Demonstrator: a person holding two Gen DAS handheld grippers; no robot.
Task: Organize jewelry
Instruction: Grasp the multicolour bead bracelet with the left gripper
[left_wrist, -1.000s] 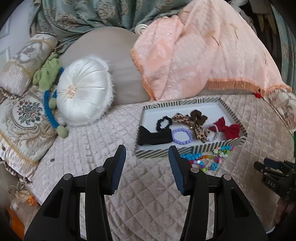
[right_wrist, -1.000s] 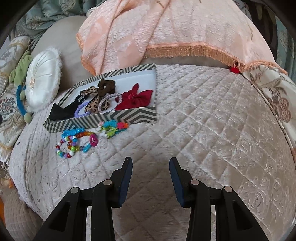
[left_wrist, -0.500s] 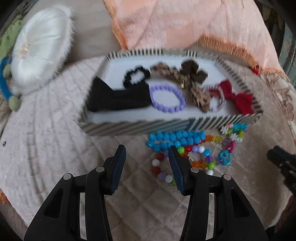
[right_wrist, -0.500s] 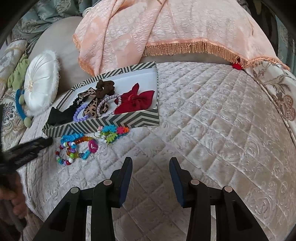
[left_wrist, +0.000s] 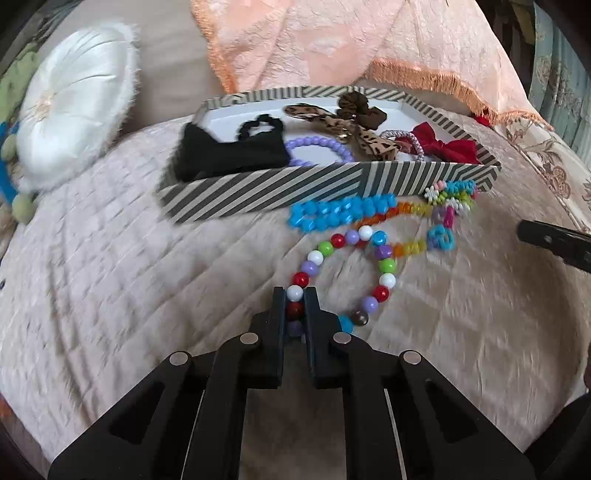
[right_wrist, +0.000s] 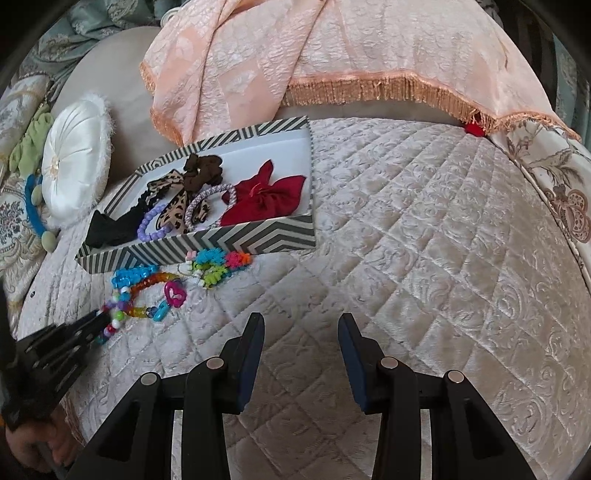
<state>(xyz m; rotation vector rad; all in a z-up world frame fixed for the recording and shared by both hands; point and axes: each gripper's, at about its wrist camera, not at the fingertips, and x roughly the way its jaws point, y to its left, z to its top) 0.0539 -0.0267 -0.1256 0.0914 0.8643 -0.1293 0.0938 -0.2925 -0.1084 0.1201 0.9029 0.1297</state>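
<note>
1. The multicoloured bead bracelet (left_wrist: 347, 273) lies on the quilted bedspread (left_wrist: 110, 266), just in front of the striped tray's (left_wrist: 258, 188) near wall, towards its right end.
2. The left gripper (left_wrist: 295, 295) has its jaws closed on the bracelet's nearest beads; a red bead sits pinched between the pads, a white one at the tips.
3. The loop's long axis runs away from the fingers, up and right towards the tray's near wall. Judgement: the lift must carry it forward over that wall.
4. Blue beads (left_wrist: 343, 216) and a rainbow strand (left_wrist: 402, 212) touch the loop's far end; snagging is possible.
5. The right gripper (right_wrist: 301, 332) hangs half open, empty, well apart; the left is plainly nearer.
</note>
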